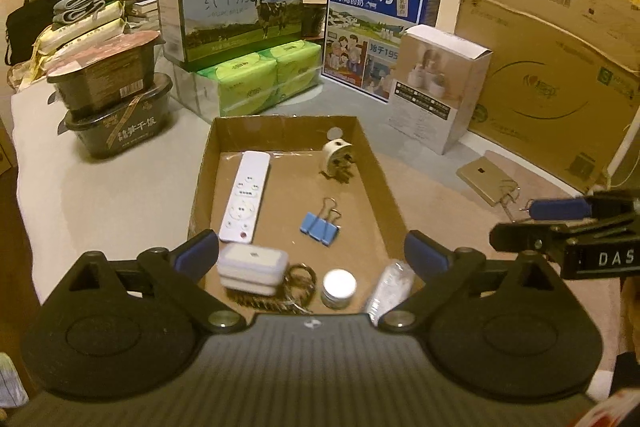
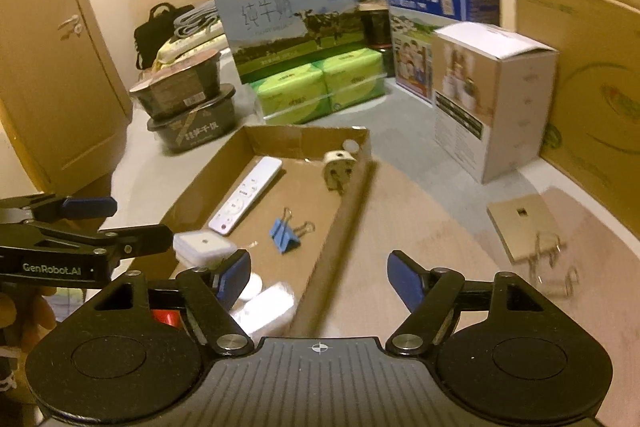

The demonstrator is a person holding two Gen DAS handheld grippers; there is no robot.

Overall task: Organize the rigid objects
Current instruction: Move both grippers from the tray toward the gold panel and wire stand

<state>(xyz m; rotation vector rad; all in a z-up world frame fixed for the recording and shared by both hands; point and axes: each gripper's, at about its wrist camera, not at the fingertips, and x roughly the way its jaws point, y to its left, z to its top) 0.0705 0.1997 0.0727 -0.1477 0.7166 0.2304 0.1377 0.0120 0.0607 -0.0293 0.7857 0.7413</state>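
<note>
A shallow cardboard tray holds a white remote, a cream plug adapter, a blue binder clip, a white case, a key ring, a small white-lidded jar and a clear packet. My left gripper is open over the tray's near end, nothing between its fingers. My right gripper is open and empty above the tray's right wall. A gold flat plate with metal clips lies on the table to the right, outside the tray.
Behind the tray stand two milk cartons, green tissue packs, two stacked black bowls and a white box. A big cardboard carton lines the right side. A wooden door is at the left.
</note>
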